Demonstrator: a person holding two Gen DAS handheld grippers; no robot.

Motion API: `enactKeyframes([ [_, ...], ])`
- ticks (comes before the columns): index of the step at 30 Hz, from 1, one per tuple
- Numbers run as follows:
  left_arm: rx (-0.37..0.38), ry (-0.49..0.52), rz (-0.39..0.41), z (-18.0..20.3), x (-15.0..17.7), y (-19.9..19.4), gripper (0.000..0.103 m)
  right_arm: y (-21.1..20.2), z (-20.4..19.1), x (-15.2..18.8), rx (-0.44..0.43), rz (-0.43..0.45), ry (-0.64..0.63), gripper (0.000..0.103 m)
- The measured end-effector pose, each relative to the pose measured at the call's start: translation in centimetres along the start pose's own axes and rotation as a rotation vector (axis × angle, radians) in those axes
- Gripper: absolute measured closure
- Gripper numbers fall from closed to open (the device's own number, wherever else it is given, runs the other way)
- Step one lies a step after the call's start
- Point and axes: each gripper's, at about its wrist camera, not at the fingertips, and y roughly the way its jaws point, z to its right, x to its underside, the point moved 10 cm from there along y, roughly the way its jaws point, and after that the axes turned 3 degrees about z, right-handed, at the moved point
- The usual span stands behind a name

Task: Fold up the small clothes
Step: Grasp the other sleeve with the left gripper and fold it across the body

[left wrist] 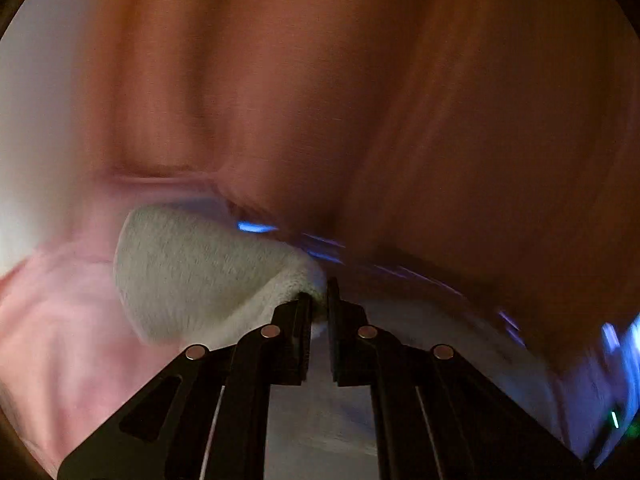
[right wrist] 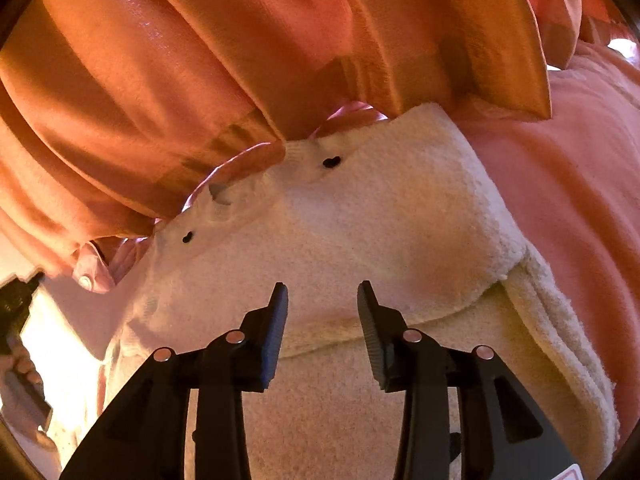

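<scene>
A: So, what lies widest?
B: Orange fabric (right wrist: 200,60), bunched behind the cream fleece garment (right wrist: 360,220), which is spread beneath the right gripper (right wrist: 322,300).
A: Its jaws?
B: Apart, nothing between. The left gripper (left wrist: 319,296) pinches a pale fleece corner (left wrist: 192,272).

The right gripper (right wrist: 322,300) hangs over a cream fleece garment (right wrist: 360,220), its jaws apart with nothing between them. The garment lies folded, with two dark buttonholes along its edge toward 11 o'clock. Orange cloth (right wrist: 200,60) bunches from 9 to 1 o'clock, and pink fabric (right wrist: 560,180) spreads at 3 o'clock. A hand (right wrist: 20,364) shows at 8 o'clock.
</scene>
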Motion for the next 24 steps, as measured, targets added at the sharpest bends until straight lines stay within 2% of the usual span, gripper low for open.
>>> enactKeyframes([
  [1, 0.048, 0.030, -0.036, 3.1, 1.7, 0.6, 0.093, 0.0, 0.0, 0.0, -0.001, -0.002, 0.000, 0.064],
  [2, 0.118, 0.036, -0.107, 7.2, 5.1, 1.7, 0.092, 0.0, 0.1, -0.1, 0.001, -0.002, 0.000, 0.061],
  [3, 0.150, 0.020, -0.160, 9.1, 7.5, 2.7, 0.087, 0.0, 0.3, -0.1, 0.004, -0.003, -0.002, 0.059],
  [5, 0.165, -0.069, -0.247, 10.4, 12.0, 4.0, 0.080, -0.1, 0.6, -0.4, 0.011, -0.002, -0.008, 0.053],
  [6, 0.141, -0.159, -0.273, 9.8, 13.9, 4.6, 0.077, -0.2, 0.8, -0.6, 0.013, 0.002, -0.010, 0.052],
  [7, 0.113, -0.224, -0.292, 9.0, 14.9, 5.0, 0.075, -0.4, 0.9, -0.8, 0.011, 0.009, -0.008, 0.051],
  [8, 0.128, -0.263, -0.352, 8.4, 15.4, 5.4, 0.075, -0.4, 0.9, -1.0, 0.005, 0.012, -0.007, 0.050],
  [9, 0.137, -0.276, -0.359, 7.8, 14.9, 5.8, 0.075, -0.4, 0.7, -1.1, -0.006, 0.013, -0.012, 0.050],
  [11, 0.056, -0.327, -0.253, 4.5, 12.6, 3.9, 0.068, -0.2, 0.0, -1.0, -0.020, 0.012, -0.041, 0.049],
  [12, 0.004, -0.363, -0.176, 2.0, 11.2, 2.6, 0.048, -0.1, -0.4, -0.8, -0.025, 0.009, -0.055, 0.049],
  [13, -0.033, -0.395, -0.143, -0.1, 10.6, 1.7, 0.037, 0.0, -1.5, -0.4, -0.043, 0.000, -0.084, 0.049],
  [16, -0.112, -0.455, -0.120, -4.7, 10.8, 0.9, 0.037, -0.1, -5.6, 0.8, -0.064, -0.011, -0.235, 0.048],
  [19, -0.204, -0.481, -0.151, -8.1, 12.6, 1.8, 0.039, 0.7, -10.2, 1.5, -0.081, -0.015, -0.371, 0.044],
  [20, -0.216, -0.511, -0.186, -9.0, 13.4, 2.4, 0.040, 1.7, -12.2, 1.5, -0.072, -0.017, -0.420, 0.041],
  [22, -0.180, -0.543, -0.217, -8.7, 14.2, 3.9, 0.041, 4.0, -14.8, 1.4, -0.063, -0.043, -0.466, 0.039],
  [24, -0.181, -0.530, -0.236, -8.5, 14.3, 4.2, 0.042, 7.9, -16.7, 1.6, -0.022, -0.109, -0.493, 0.039],
])
